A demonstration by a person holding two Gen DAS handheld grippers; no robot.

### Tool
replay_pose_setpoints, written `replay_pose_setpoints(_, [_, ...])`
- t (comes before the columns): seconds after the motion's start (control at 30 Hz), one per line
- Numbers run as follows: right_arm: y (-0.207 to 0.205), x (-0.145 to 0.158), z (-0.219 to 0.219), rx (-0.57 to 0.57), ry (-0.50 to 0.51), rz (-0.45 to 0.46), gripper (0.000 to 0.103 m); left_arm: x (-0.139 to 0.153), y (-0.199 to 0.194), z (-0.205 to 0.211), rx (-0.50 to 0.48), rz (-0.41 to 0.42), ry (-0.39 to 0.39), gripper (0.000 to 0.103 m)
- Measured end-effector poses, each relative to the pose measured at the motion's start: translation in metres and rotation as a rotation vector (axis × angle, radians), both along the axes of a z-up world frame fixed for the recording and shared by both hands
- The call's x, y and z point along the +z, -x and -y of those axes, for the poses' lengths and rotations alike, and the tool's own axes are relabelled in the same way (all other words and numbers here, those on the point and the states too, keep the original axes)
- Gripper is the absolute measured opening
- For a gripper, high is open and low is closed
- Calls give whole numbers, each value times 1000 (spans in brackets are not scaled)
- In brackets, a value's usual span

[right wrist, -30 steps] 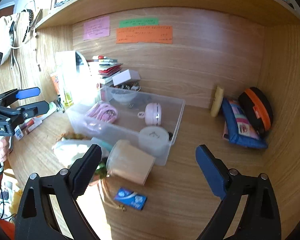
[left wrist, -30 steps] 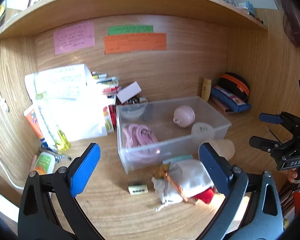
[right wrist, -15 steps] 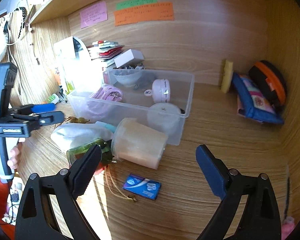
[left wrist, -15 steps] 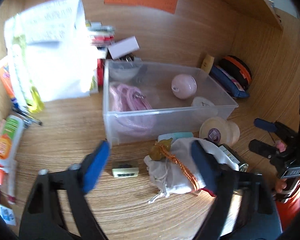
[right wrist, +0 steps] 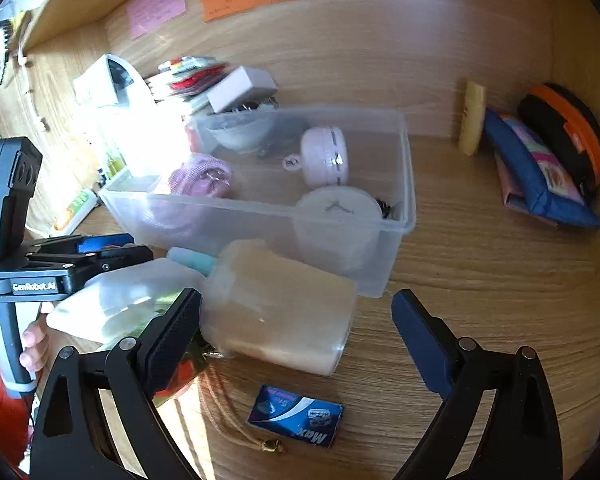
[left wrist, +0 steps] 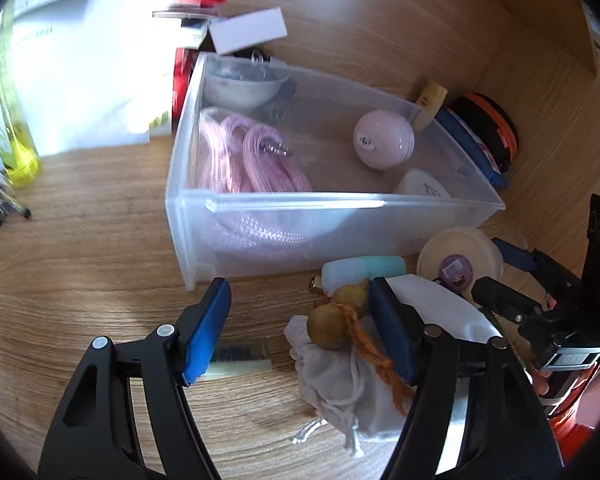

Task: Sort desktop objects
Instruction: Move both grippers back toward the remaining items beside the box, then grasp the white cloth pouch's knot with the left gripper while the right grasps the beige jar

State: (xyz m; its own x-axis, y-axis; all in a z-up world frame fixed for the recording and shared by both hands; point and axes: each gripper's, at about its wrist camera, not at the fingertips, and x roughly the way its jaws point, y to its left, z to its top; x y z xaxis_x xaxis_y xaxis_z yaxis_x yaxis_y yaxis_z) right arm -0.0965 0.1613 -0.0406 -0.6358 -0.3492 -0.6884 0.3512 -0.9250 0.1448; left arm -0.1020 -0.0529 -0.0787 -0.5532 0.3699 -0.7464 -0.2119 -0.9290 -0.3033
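The clear plastic bin (left wrist: 340, 204) sits mid-desk with its near wall facing both grippers; bare wood lies open to its left and in front of it, while its right side is closed in by the desk's side panel, where a blue pouch (right wrist: 540, 176) and a black-and-orange case (right wrist: 568, 136) are stacked. The left gripper (left wrist: 300, 332) has just been narrowing its jaws and now stands partly open over a grey drawstring bag (left wrist: 340, 376) with two wooden beads (left wrist: 326, 330); the pads appear not to press on the bag, though blur makes this uncertain. The right gripper (right wrist: 296, 340) is spread wide over a beige lidded jar (right wrist: 280, 304) lying on its side, just in front of the bin. A small blue packet (right wrist: 296, 420) lies flat on open wood nearer the camera.
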Motion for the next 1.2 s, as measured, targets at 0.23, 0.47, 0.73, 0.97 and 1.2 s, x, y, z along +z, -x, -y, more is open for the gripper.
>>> replay_pose_setpoints(0.23, [1, -6, -3, 12, 14, 21, 93, -4, 1, 0, -5, -4, -22, 61])
replay_pose_setpoints(0.47, [0, -8, -2, 42, 46, 37, 75, 3, -9, -8, -9, -81, 52, 43])
replay_pose_setpoints(0.73, [-6, -7, -4, 32, 34, 21, 68, 8, -19, -12, -7, -130, 95, 19])
replay_pose_setpoints(0.97, [-7, -3, -12, -4, 87, 17, 64, 11, -27, -8, 43, -167, 111, 19])
replay_pose_setpoints(1.2, [-12, -1, -17, -17, 92, 17, 64, 15, -41, -4, 75, -206, 83, 19])
